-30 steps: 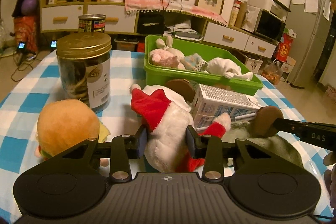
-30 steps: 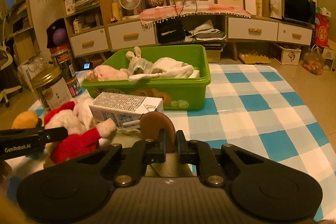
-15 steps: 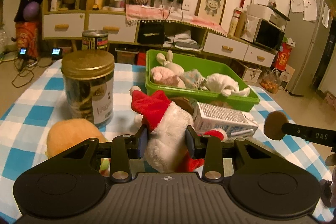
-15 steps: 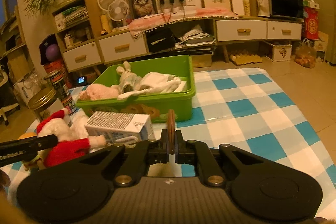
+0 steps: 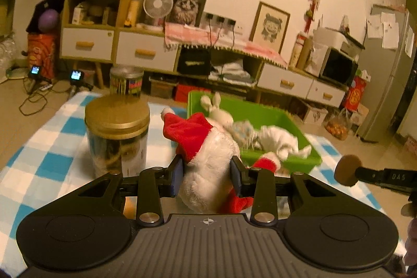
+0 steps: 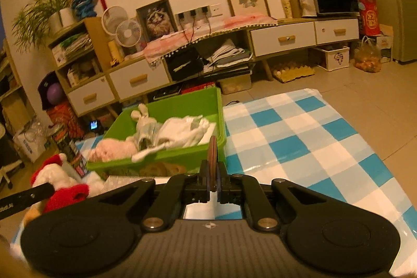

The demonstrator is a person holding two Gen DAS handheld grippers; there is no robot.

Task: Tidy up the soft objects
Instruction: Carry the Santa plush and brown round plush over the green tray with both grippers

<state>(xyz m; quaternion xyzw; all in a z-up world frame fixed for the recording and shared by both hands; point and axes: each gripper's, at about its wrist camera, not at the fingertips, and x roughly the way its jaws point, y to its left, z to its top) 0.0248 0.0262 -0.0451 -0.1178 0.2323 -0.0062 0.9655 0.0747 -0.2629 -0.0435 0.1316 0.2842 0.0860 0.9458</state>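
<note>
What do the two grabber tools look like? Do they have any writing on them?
Both are black. The left tool has a wide ribbed body with two round bumps, silver screws, a small compass-like mark, and blue pads inside its fingers. The right tool looks the same. From the side each is a thin black bar with white letters, such as "DAS" on the right one.

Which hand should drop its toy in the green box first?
Probably the left. The left gripper grips the Santa plush right before the green bin, while the right gripper pinches only a thin brown disc.
</note>
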